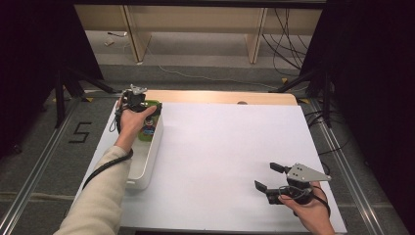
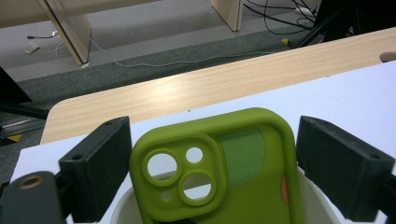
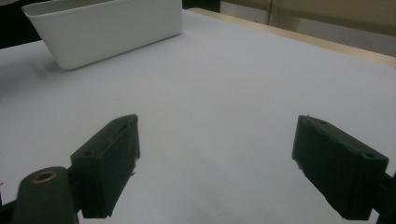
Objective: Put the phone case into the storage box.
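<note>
Green phone case (image 2: 219, 172) stands upright at the far end of the white bin (image 1: 149, 161), between the left gripper (image 2: 212, 163) jaws. The jaws look just clear of its sides, i.e. open, though contact is hard to judge. Case is prob. light, soft silicone, grippy; best pinched across the long edges, below the camera cutout. Right gripper (image 3: 224, 163) rests wide open over the bare white table (image 1: 220, 147).
</note>
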Tool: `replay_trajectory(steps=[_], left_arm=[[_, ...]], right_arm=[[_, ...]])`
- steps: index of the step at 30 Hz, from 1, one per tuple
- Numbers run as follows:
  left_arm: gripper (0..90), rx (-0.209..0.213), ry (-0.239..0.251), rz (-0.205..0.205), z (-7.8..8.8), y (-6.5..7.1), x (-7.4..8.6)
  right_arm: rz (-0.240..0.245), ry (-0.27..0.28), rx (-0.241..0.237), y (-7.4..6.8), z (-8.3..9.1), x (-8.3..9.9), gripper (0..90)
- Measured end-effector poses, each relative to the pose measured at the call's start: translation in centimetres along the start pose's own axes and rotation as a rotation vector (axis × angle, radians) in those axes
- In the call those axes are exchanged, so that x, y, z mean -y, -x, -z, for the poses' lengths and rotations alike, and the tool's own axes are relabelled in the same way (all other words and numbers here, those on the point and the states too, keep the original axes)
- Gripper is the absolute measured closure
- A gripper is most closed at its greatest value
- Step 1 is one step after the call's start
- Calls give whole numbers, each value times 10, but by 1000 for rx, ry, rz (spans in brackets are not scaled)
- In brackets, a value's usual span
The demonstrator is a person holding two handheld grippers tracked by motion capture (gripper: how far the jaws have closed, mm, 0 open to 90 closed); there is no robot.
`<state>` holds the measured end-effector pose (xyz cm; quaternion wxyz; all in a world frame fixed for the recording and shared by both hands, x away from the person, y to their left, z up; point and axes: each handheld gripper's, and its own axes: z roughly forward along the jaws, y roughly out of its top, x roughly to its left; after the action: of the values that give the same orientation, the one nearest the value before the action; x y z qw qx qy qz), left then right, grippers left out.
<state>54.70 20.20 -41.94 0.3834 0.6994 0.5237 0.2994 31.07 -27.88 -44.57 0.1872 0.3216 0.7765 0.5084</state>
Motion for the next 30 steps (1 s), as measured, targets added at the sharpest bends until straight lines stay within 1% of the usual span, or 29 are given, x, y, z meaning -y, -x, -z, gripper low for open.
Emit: replay_trajectory(steps=[4, 13, 20, 25, 30], left_arm=[[70, 2, 2, -4, 0, 0, 0], [0, 7, 6, 5, 3, 2, -3], [0, 19, 11, 14, 7, 3, -4], [0, 29, 26, 17, 12, 5, -6], [0, 23, 29, 13, 17, 6, -8]], right_arm=[[1, -1, -1, 0, 0, 0, 160], [-1, 1, -4, 0, -1, 0, 160], [-1, -1, -5, 0, -1, 0, 159], [-2, -1, -6, 0, -1, 0, 159], [0, -2, -5, 0, -1, 0, 159]])
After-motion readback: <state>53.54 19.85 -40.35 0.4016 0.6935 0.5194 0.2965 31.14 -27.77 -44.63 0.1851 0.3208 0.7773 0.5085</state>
